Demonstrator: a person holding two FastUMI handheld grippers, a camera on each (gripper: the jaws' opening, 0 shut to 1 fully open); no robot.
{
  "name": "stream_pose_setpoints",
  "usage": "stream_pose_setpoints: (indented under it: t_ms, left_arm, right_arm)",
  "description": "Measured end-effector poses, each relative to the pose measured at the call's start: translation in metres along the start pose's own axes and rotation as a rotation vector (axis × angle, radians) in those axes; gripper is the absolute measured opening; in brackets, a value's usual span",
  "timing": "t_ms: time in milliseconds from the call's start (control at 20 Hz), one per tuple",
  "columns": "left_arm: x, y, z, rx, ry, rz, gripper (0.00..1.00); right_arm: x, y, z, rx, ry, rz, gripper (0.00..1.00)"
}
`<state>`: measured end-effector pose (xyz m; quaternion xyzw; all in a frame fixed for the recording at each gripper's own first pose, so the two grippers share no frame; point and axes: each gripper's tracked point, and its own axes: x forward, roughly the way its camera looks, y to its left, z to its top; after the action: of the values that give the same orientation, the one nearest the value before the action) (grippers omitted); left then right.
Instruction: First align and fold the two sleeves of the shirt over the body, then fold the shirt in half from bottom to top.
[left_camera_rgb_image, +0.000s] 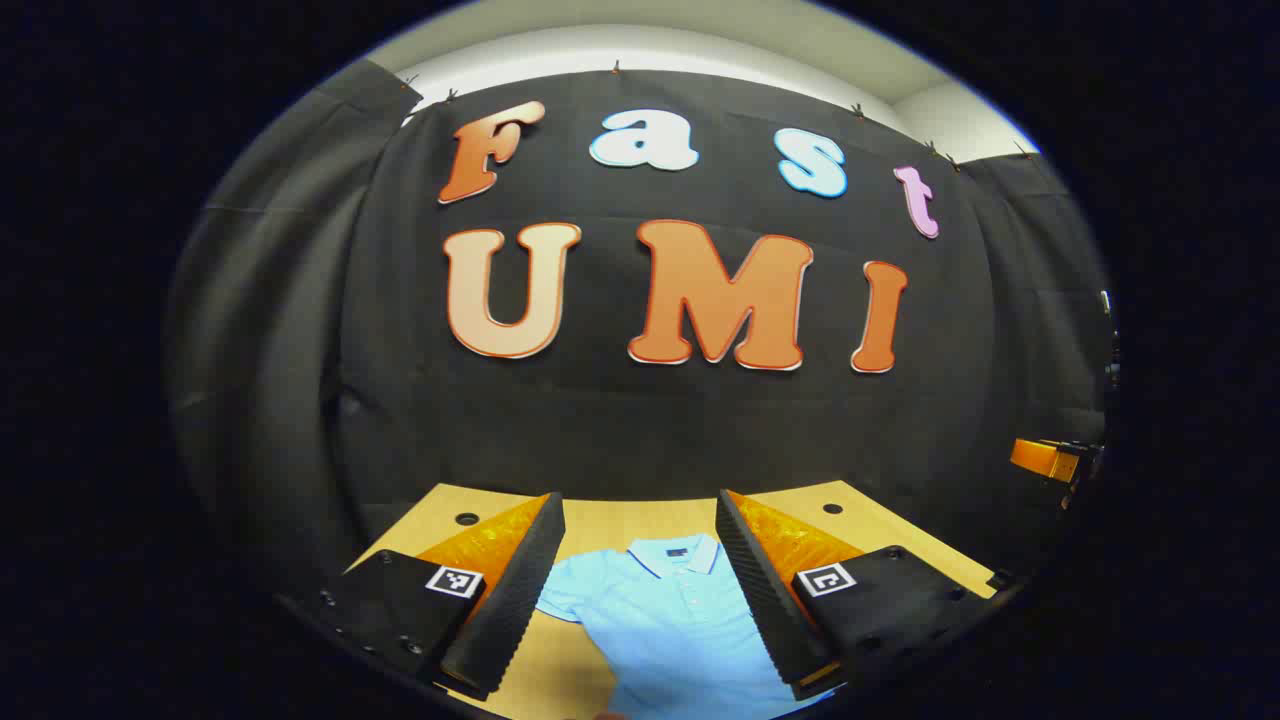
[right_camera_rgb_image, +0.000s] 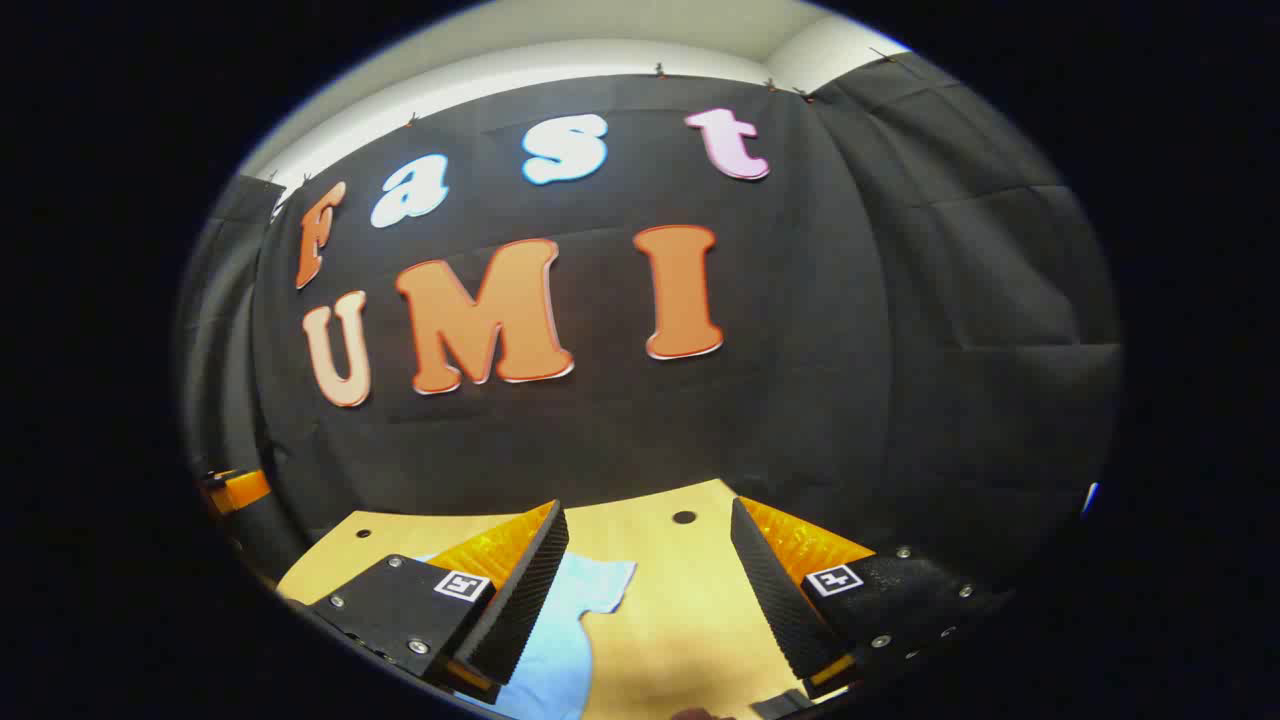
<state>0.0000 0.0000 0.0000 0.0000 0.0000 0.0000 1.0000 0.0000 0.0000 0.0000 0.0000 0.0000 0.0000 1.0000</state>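
A light blue polo shirt lies flat on the wooden table, collar toward the far wall, one short sleeve spread to the left. My left gripper hangs open above it, the shirt's chest showing between its fingers. In the right gripper view the shirt's other sleeve lies on the table beside my left finger. My right gripper is open over bare wood, holding nothing. The other gripper shows at the far left edge of that view.
The table has small round holes near its far corners and ends close to the black cloth wall. Another hole lies ahead of the right gripper. An orange part of the other gripper shows at the right edge of the left gripper view.
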Motion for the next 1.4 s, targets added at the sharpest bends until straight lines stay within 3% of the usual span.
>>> stream_pose_setpoints:
  t_ms: [150,450,850,1100,1400]
  left_arm:
    - [-0.003,0.048,0.011,-0.008,-0.016,0.051,0.98]
    - [0.016,0.085,0.002,0.001,0.008,0.1,0.98]
    - [0.062,0.081,0.027,0.026,-0.035,0.169,0.98]
    - [0.083,0.078,0.013,0.022,-0.011,0.197,0.98]
    - [0.115,0.079,0.009,0.048,0.008,0.155,0.99]
  right_arm:
    - [-0.007,0.034,0.002,-0.007,0.018,0.032,0.99]
    - [0.023,0.046,0.017,-0.029,0.02,0.022,0.99]
    - [0.096,0.049,0.014,-0.031,0.07,0.062,0.99]
    - [0.126,0.049,-0.007,-0.046,0.141,0.073,1.0]
    - [0.139,0.047,-0.017,-0.065,0.196,0.021,0.99]
